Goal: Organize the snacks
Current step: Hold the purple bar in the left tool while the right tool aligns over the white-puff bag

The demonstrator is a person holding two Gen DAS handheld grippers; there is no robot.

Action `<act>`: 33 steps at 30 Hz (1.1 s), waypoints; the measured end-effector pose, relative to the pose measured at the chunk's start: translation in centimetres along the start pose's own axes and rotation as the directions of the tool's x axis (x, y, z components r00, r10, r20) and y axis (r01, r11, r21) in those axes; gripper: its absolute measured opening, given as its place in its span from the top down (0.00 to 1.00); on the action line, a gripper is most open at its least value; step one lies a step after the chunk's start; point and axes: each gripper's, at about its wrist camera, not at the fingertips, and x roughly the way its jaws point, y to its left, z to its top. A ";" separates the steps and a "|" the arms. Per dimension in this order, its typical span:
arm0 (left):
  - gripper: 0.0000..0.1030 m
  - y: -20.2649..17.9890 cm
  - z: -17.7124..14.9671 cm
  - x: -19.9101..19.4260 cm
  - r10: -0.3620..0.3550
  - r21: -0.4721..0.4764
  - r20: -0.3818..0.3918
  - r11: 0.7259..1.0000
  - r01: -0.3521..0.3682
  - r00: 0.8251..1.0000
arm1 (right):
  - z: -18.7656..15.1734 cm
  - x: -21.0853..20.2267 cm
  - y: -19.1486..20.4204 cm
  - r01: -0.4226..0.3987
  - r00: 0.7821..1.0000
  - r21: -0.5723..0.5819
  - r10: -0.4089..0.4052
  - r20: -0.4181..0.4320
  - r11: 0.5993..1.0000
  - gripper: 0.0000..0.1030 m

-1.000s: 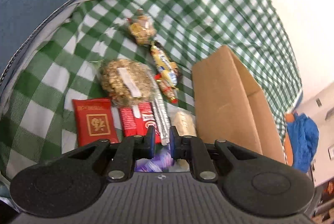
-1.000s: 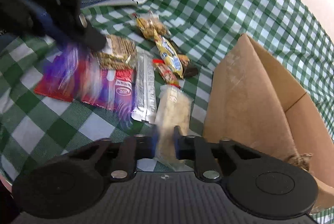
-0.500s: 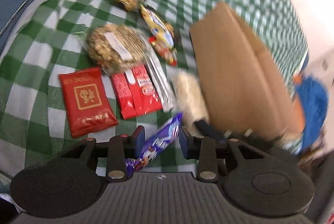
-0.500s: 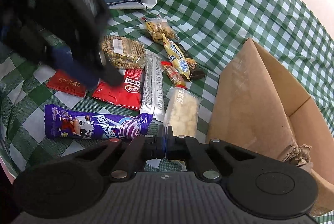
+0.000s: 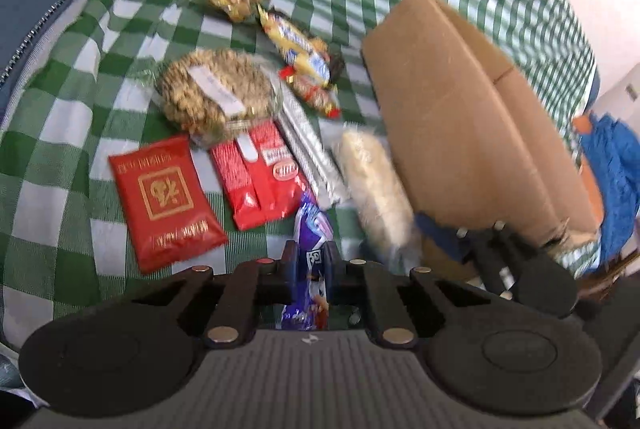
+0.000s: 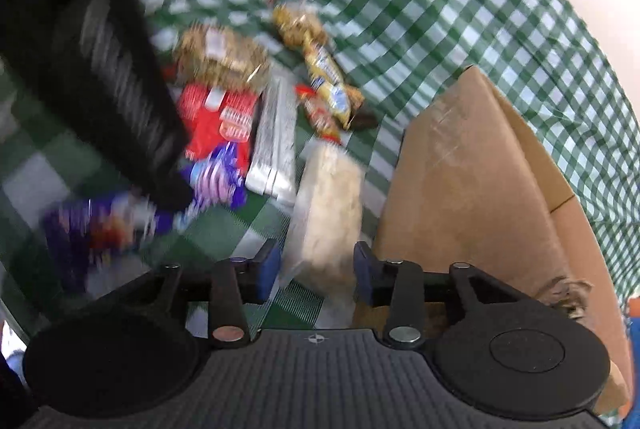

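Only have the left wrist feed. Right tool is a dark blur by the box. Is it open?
Observer: Open. The right tool has its fingers apart, one either side of the near end of the pale pack.
Operator: Anything in the box?
Observer: Right wrist shows brown shredded filler at the near corner of the box. The rest of the inside is hidden.
Operator: Purple bar fills my view between the fingers. Where does it run?
Observer: The purple bar sticks out on both sides of the left tool, blurred, one end by the silver pack.
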 end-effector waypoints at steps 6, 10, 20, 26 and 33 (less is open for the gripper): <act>0.88 0.3 0.5 -0.9 -0.025 -0.041 0.059 0.999 0.028 0.998 | 0.1 0.1 -0.8 -0.026 1.000 0.038 0.026 0.013 0.999 0.64; 0.88 0.8 0.6 -1.8 -0.032 -0.084 0.115 0.996 0.042 0.993 | 0.3 -0.5 -0.9 -0.034 0.998 0.037 0.032 0.059 0.999 0.81; 0.88 3.7 1.2 -2.5 -0.002 -0.268 0.160 0.962 0.045 0.987 | 0.6 -2.8 0.1 -0.101 0.985 -0.005 0.101 0.139 0.995 1.00; 0.88 3.8 1.1 -2.3 0.005 -0.269 0.155 0.962 0.038 0.988 | 0.9 -3.6 -0.2 -0.051 0.983 0.029 0.045 0.180 0.998 0.84; 0.88 3.8 1.0 -2.0 0.015 -0.253 0.140 0.967 0.021 0.990 | 0.5 -0.5 0.4 -0.020 0.999 0.002 0.020 0.025 1.000 0.44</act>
